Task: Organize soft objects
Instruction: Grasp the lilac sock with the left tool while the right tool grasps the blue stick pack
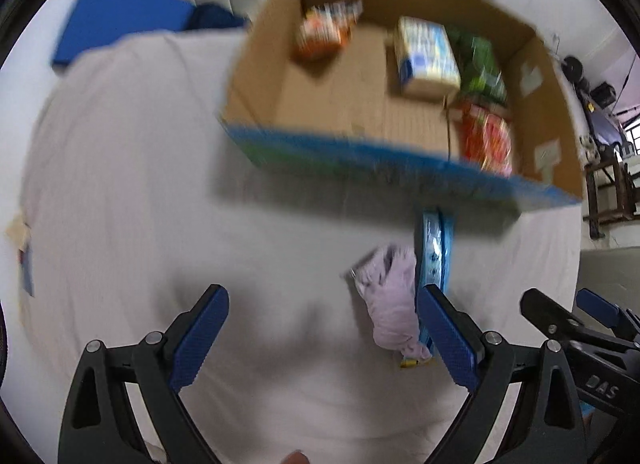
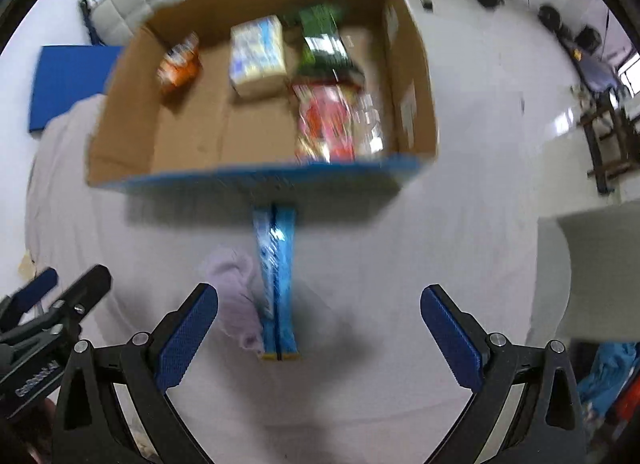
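Observation:
A pale pink soft cloth (image 1: 390,300) (image 2: 236,300) and a long light-blue packet (image 1: 434,260) (image 2: 277,280) lie side by side on the white sheet in front of an open cardboard box (image 1: 288,60) (image 2: 192,132). The box holds an orange packet (image 2: 180,64), a white-blue pack (image 2: 258,54), a green packet (image 2: 324,38) and a red packet (image 2: 326,124). My left gripper (image 1: 322,338) is open and empty, its right finger beside the cloth and blue packet. My right gripper (image 2: 320,338) is open and empty, just above the near end of the blue packet.
The white sheet (image 1: 140,184) covers a round table. A blue mat (image 1: 116,20) (image 2: 68,84) and white cushioned seats (image 2: 128,8) lie beyond it. A grey box (image 2: 592,272) stands at the right. Each gripper shows in the other's view, the right one (image 1: 580,320) and the left one (image 2: 52,296).

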{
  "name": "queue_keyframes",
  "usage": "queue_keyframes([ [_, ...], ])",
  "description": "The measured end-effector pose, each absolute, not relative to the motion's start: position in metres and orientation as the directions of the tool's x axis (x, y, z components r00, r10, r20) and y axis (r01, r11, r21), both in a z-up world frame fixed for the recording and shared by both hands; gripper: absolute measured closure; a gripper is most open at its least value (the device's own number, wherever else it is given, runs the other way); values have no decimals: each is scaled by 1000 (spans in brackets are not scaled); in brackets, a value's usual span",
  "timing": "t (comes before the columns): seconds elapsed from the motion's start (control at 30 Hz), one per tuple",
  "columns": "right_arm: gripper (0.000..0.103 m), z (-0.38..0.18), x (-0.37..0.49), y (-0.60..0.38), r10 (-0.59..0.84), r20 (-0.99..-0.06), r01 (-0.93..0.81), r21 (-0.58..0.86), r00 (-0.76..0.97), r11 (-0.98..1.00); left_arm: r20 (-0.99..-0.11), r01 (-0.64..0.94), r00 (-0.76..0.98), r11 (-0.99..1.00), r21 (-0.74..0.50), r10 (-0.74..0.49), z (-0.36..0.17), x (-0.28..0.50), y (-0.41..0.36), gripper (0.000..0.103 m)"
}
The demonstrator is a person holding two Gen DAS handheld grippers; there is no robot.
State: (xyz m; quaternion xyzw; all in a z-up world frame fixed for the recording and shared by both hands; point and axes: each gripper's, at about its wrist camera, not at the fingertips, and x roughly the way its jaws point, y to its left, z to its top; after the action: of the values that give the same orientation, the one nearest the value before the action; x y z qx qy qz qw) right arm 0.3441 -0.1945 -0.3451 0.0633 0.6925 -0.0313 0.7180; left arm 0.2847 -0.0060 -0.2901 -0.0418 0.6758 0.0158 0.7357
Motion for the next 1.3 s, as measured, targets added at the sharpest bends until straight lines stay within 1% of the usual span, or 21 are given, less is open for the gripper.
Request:
queue_keyframes([
  [0.13, 1, -372, 337, -207, 10, -1000, 156, 9, -4, 988, -997, -71, 4, 995, -73, -73, -331, 288, -22, 6],
  [0.2, 3, -381, 334, -213, -5, -1000, 166, -9, -24, 986, -996, -66, -22, 994, -87, -88, -345, 290, -29, 6],
  [0.27, 4, -387, 332, -219, -7, -999, 174, -13, -34, 985, -995, -58, -41, 994, -90, -93, -357, 293, -36, 6],
  [0.4, 4, -395, 327, -224, -9, -999, 182, -17, -49, 983, -992, -35, -85, 995, -89, -92, -381, 296, -50, 7],
  [0.43, 4, -396, 327, -225, -7, -999, 183, -16, -51, 983, -992, -28, -96, 996, -84, -86, -388, 296, -53, 14],
  [0.47, 4, -398, 326, -225, -4, -998, 181, -14, -55, 983, -991, -22, -102, 996, -86, -88, -391, 295, -54, 28],
  [0.5, 4, -399, 325, -226, -1, -998, 180, -12, -57, 984, -989, -17, -112, 995, -95, -96, -396, 296, -55, 35],
  [0.53, 4, -399, 325, -225, 2, -998, 181, -9, -59, 983, -987, -16, -120, 994, -104, -105, -400, 296, -57, 45],
  [0.63, 4, -400, 325, -226, 12, -998, 180, 1, -63, 984, -987, -11, -101, 992, -127, -127, -397, 295, -58, 64],
  [0.67, 4, -400, 325, -225, 15, -998, 177, 4, -63, 984, -988, -11, -95, 992, -124, -124, -394, 295, -59, 68],
  [0.83, 4, -397, 335, -215, 68, -996, 169, 57, -61, 984, -994, -21, -17, 994, -107, -107, -364, 291, -46, 70],
  [0.93, 4, -400, 337, -204, 106, -992, 162, 93, -73, 982, -996, -44, 20, 996, -84, -83, -349, 285, -26, 70],
  [1.03, 5, -407, 341, -185, 126, -988, 142, 113, -87, 983, -998, -60, 38, 997, -55, -52, -341, 277, -10, 70],
  [1.07, 10, -411, 342, -178, 131, -987, 136, 117, -94, 984, -998, -68, 39, 997, -46, -43, -341, 276, -2, 70],
  [1.1, 20, -415, 342, -172, 130, -986, 131, 116, -105, 985, -999, -73, 37, 997, -39, -36, -341, 275, 4, 70],
  [1.17, 25, -425, 345, -158, 144, -981, 128, 127, -130, 984, -999, -90, 34, 996, -25, -22, -344, 272, 13, 70],
  [1.23, 27, -433, 346, -147, 149, -978, 129, 131, -145, 983, -999, -104, 32, 995, -12, -9, -349, 272, 23, 70],
  [1.3, 35, -441, 347, -137, 139, -977, 118, 121, -161, 986, -1000, -116, 28, 993, -8, -5, -354, 270, 31, 70],
])
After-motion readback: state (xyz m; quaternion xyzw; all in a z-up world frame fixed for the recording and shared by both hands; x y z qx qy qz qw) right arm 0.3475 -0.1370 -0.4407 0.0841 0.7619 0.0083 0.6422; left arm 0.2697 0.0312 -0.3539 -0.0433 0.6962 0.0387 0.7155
